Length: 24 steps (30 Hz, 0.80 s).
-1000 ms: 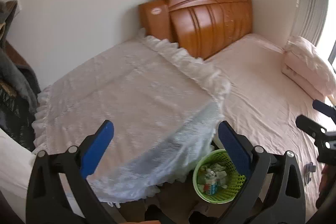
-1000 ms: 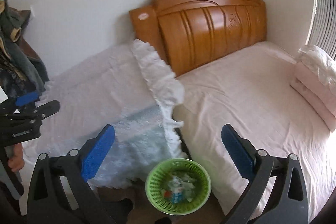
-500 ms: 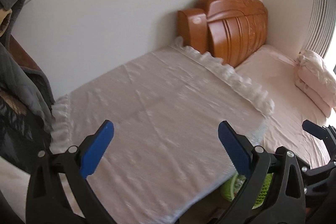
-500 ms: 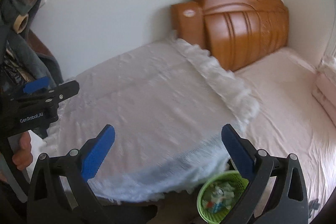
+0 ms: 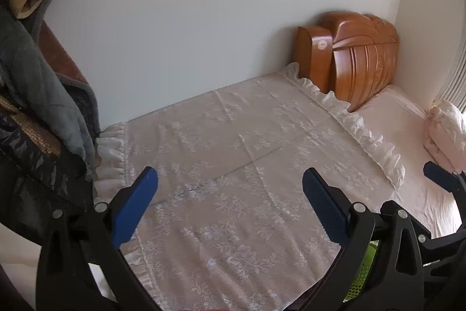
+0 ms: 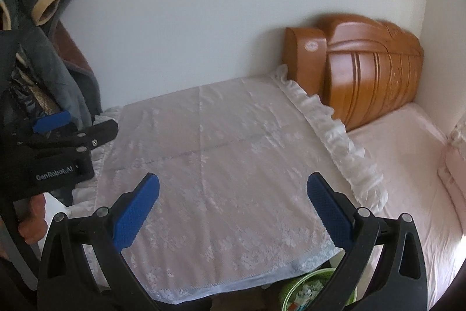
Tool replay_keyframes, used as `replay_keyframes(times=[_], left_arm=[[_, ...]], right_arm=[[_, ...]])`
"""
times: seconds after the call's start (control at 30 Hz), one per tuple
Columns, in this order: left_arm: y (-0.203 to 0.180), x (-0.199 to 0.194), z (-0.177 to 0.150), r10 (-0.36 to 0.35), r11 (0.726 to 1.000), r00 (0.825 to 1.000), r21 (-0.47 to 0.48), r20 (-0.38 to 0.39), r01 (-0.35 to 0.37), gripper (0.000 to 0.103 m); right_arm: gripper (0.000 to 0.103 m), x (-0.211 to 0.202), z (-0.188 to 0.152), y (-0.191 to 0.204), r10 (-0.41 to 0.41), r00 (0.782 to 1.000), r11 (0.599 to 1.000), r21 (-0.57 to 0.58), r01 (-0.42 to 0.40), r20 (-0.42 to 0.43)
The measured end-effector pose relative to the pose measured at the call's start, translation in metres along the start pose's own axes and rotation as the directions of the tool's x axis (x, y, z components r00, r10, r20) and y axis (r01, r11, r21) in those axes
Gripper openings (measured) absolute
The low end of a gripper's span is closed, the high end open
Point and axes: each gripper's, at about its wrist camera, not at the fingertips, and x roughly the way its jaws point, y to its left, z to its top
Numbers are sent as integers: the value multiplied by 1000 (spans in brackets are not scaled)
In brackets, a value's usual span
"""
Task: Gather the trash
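Note:
A green mesh trash basket (image 6: 308, 292) with paper scraps in it sits on the floor at the bottom of the right wrist view, partly behind my right finger. Only a green sliver of it (image 5: 362, 273) shows in the left wrist view. My left gripper (image 5: 230, 204) is open and empty above a white lace cloth (image 5: 238, 171). My right gripper (image 6: 233, 207) is open and empty above the same cloth (image 6: 221, 165). The left gripper also shows at the left edge of the right wrist view (image 6: 64, 133).
The lace cloth covers a low surface beside a pink bed (image 6: 407, 165) with a wooden headboard (image 6: 370, 75). Dark clothes (image 5: 35, 83) hang at the left. Folded pink bedding (image 5: 445, 133) lies at the right. A white wall stands behind.
Both views have swung up and to the left. The basket has slid from the lower middle to the bottom right edge. Both grippers stay open.

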Motion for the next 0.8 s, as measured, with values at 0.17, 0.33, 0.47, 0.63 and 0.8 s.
replay_keyframes(times=[0.17,0.33,0.47,0.63,0.8], left_arm=[[6,1,2,-2,1000,1000,-21,1,2,95],[6,4,1,-6,1000,1000,-14,-5,6,95],[4,5,0,-15,1000,1000,-12,-11,15,95],[3,6,0,-24,1000,1000,-7,-11,24,95],[0,7,-1,-27,1000,1000,2,-14,27,95]], right_arm=[[101,2,3,4,-13,1000,1000,-19,13,0],[101,4,1,6,-28,1000,999,-16,28,-13],[101,4,-2,5,-35,999,999,-12,35,-20],[101,3,-4,4,-38,999,999,-11,38,-21],[101,3,-5,2,-40,999,999,-5,40,-22]])
